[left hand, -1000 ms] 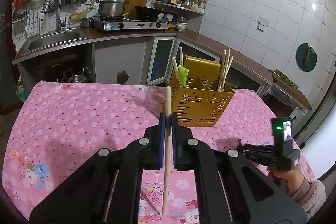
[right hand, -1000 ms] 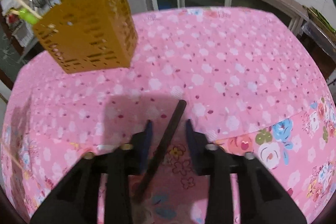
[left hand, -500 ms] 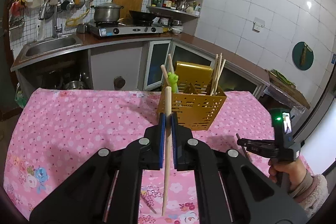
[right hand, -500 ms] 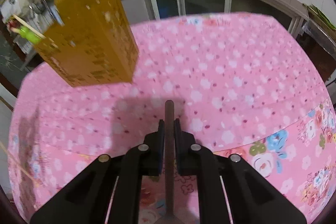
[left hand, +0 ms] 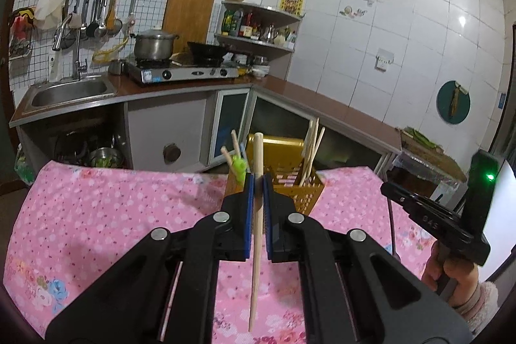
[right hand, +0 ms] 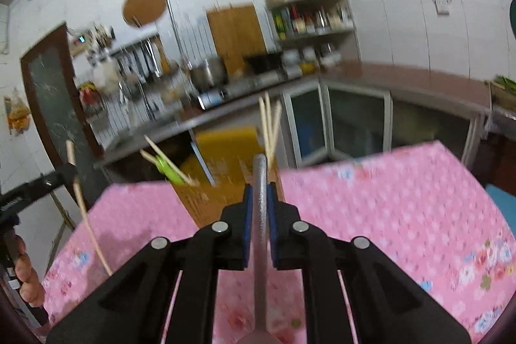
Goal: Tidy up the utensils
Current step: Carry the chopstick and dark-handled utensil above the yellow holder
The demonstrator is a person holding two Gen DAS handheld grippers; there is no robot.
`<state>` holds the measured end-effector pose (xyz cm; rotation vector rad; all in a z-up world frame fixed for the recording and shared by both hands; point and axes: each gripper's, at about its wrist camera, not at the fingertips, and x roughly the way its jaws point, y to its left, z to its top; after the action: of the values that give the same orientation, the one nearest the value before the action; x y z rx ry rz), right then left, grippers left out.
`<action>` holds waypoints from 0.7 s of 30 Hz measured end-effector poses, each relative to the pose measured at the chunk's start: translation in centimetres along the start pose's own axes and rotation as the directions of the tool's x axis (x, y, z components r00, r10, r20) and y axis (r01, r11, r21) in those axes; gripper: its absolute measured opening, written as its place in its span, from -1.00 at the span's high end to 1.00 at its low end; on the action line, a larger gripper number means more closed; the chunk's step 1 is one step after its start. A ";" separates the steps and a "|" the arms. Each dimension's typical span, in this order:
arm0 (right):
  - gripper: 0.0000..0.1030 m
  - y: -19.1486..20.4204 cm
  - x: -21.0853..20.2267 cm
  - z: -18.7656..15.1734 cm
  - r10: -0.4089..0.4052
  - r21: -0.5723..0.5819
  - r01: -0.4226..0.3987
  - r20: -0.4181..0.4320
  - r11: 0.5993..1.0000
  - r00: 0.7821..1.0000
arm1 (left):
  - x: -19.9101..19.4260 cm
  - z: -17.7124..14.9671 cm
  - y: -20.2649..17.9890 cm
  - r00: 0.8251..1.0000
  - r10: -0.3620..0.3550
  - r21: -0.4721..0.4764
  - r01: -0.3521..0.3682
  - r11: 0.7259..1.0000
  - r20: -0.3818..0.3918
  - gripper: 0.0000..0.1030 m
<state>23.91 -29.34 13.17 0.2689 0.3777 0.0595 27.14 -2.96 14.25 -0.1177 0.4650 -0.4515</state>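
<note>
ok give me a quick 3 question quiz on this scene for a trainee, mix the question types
1. True or false: the left gripper is shut on a wooden chopstick.
2. Multiple choice: what does the right gripper hold? A) a green clip B) a grey metal handle C) nothing
3. Fill in: the yellow holder stands on a ____ floral tablecloth.

Key: 1 true; 2 B; 3 pink
</note>
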 end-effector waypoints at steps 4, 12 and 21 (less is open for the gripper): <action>0.82 -0.1 0.1 1.4 0.028 0.013 -0.029 0.084 0.999 0.996 | 0.2 1.3 -0.5 0.999 -0.011 0.002 0.011 1.000 0.035 0.91; 0.82 -0.1 1.9 4.0 0.060 0.027 -0.069 0.245 0.997 0.968 | 1.3 4.8 -2.5 0.990 -0.034 0.051 0.027 0.998 0.136 0.91; 0.82 1.7 5.6 5.6 0.084 -0.043 -0.074 0.339 0.996 0.937 | 4.0 7.0 -4.9 0.960 -0.046 0.120 0.013 0.993 0.275 0.91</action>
<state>31.14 -28.51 16.63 0.2596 0.0210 0.0958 31.63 -9.07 19.89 -0.0732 0.1601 -0.4821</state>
